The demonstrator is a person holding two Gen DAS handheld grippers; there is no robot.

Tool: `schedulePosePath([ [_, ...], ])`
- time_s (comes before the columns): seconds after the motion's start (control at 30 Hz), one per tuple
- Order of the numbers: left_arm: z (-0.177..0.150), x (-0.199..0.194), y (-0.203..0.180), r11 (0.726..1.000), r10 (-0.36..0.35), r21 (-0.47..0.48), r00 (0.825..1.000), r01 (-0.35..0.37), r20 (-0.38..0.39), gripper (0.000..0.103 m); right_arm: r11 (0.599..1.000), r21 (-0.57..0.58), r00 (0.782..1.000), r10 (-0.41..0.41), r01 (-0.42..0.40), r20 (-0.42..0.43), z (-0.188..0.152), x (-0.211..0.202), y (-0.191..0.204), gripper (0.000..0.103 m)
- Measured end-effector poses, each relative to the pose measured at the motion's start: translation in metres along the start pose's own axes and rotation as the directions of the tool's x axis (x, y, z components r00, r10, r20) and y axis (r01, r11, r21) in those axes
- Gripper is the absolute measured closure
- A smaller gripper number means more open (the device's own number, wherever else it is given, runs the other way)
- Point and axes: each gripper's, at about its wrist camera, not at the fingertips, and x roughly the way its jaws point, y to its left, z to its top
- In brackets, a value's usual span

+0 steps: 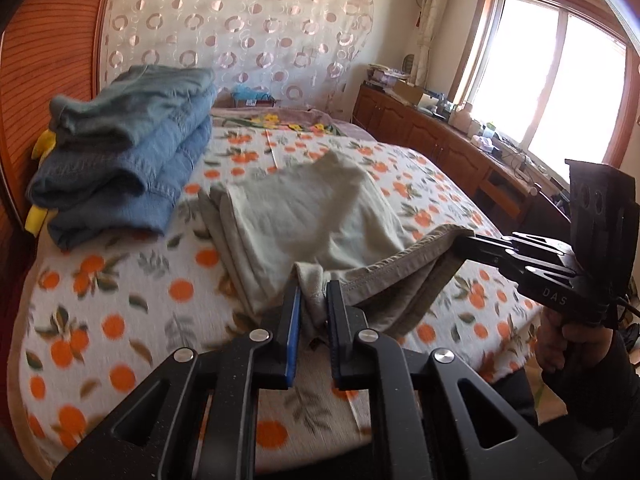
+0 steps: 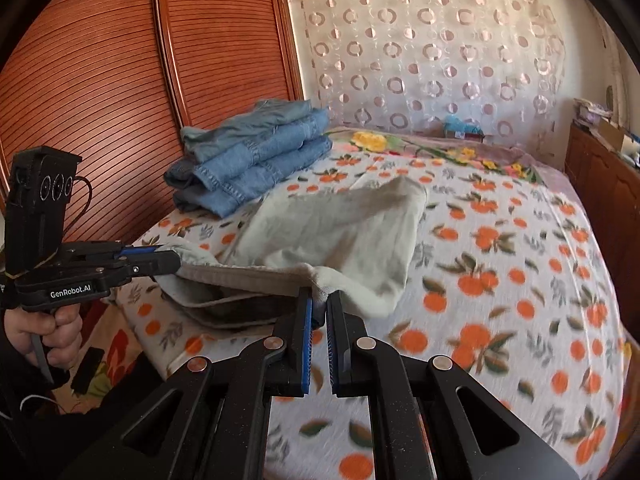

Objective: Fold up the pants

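Pale grey-green pants [image 1: 320, 208] lie partly folded on the orange-print bed; they also show in the right wrist view [image 2: 340, 232]. My left gripper [image 1: 314, 290] is shut on one corner of their near hem edge and holds it above the bed. My right gripper [image 2: 320, 300] is shut on the other corner of the same edge. The hem stretches between the two grippers. The right gripper shows in the left wrist view [image 1: 460, 238], and the left gripper in the right wrist view [image 2: 174, 258].
A stack of folded blue jeans [image 1: 128, 152] sits at the bed's far left by the wooden wardrobe doors [image 2: 120, 80]. A wooden cabinet [image 1: 440, 136] with clutter runs under the window on the right. A blanket with yellow flowers [image 2: 440, 152] lies at the headboard.
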Motion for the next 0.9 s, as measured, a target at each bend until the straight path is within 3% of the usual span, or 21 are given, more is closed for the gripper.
schedulePosePath([
  [0.63, 0.083, 0.065, 0.036, 1.000, 0.020, 0.015, 1.000, -0.020, 0.003, 0.092, 1.000, -0.021, 0.999, -0.019, 0.018, -0.047, 0.070, 0.092, -0.042, 0.097],
  [0.9, 0.101, 0.093, 0.047, 0.999, 0.045, 0.014, 0.999, -0.045, -0.022, 0.092, 1.000, -0.026, 0.996, -0.016, 0.014, -0.091, 0.093, 0.133, -0.058, 0.097],
])
